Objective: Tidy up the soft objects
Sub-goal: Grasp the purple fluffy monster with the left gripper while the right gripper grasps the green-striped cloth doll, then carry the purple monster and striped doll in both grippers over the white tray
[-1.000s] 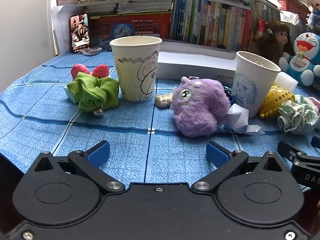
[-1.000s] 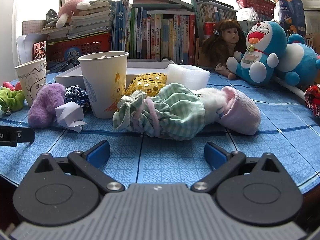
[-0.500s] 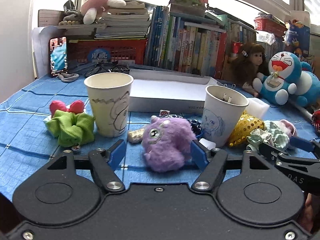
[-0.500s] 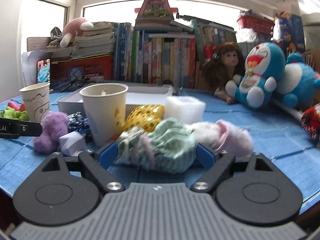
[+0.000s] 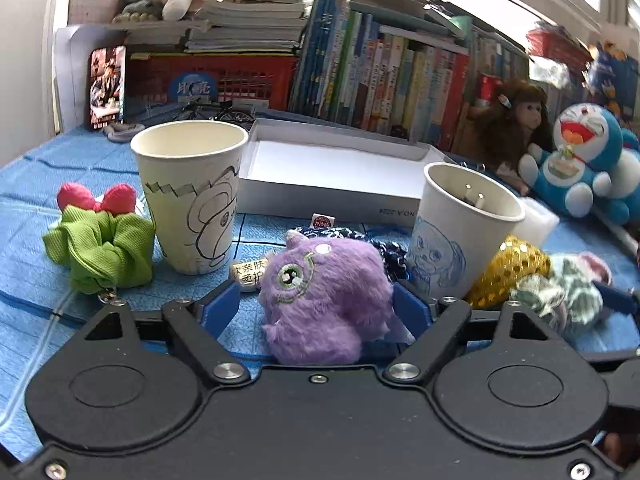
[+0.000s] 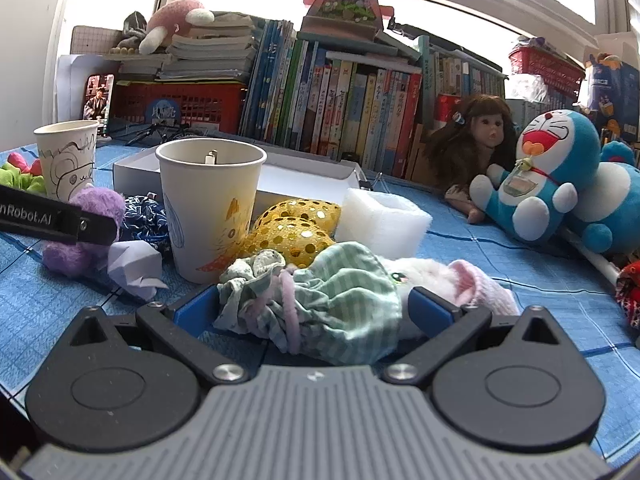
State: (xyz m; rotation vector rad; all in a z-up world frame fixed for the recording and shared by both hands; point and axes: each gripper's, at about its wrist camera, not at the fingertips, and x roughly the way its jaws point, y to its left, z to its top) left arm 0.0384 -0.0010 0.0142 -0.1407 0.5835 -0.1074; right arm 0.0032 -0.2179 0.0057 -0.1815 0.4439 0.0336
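Between the blue pads of the left hand-held gripper (image 5: 316, 306) sits the purple plush toy (image 5: 326, 300), straight ahead and low, resting on the blue cloth-covered surface (image 5: 40, 280); the jaws are opening, with a clear gap at the left pad and the right pad at the edge of the fur, so no grip is made yet. The toy is a rounded, shaggy lump, slightly longer toward the camera than across, its embroidered eye turned to the left. The right hand-held gripper (image 6: 316, 312) likewise straddles the green checked fabric bundle (image 6: 320, 300), jaws spread wide and opening, neither pad seeming to press. That bundle is crumpled thin cloth joined to a pink and white furry body, its long axis running across the jaws, left to right. The white box (image 5: 332, 168) lies beyond both, behind two stiff paper cups.
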